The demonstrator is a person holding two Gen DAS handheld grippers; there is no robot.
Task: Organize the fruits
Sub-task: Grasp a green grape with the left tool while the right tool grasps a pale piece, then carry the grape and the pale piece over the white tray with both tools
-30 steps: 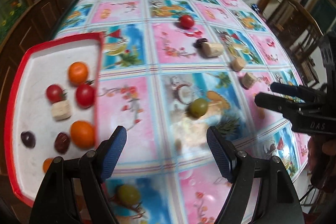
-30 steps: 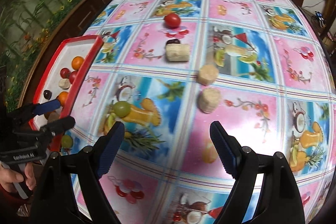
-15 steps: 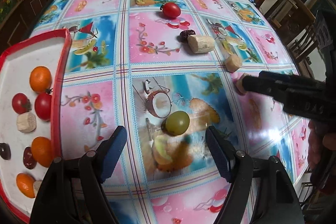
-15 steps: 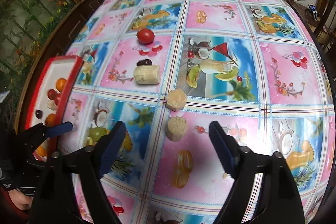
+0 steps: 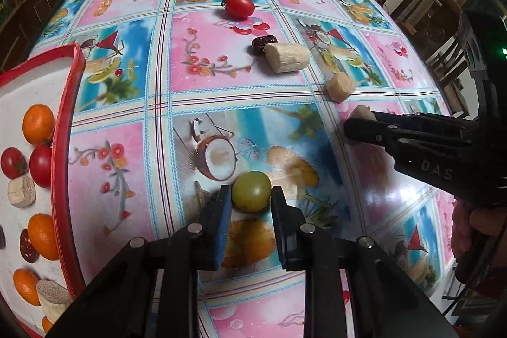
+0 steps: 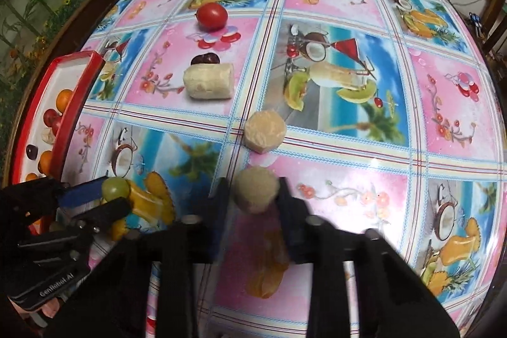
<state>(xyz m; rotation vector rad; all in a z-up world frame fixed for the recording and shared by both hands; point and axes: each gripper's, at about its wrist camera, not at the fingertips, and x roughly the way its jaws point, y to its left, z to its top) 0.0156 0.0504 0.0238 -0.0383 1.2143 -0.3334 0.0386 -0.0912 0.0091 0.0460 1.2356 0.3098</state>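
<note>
My left gripper [image 5: 250, 200] is shut on a green grape [image 5: 251, 191] resting on the patterned tablecloth; it also shows in the right wrist view [image 6: 114, 188]. My right gripper [image 6: 255, 195] is shut on a beige banana chunk [image 6: 256, 193], seen partly behind its fingers in the left wrist view [image 5: 361, 113]. A red-rimmed white tray [image 5: 65, 122] at the left holds oranges, tomatoes, dark dates and banana chunks. On the cloth lie a red tomato [image 5: 240, 6], a dark date [image 5: 263, 42], a long banana piece [image 5: 286, 57] and a small banana chunk [image 5: 340, 87].
The table's far edge curves round, with wooden cabinets and shelves beyond. A wooden chair [image 5: 443, 30] stands at the right side. The tray [image 6: 79, 75] sits at the table's left edge, with plants behind it.
Both grippers moved forward and down and closed: the left one onto the green grape, the right one onto the nearest banana chunk. Both were open before.
</note>
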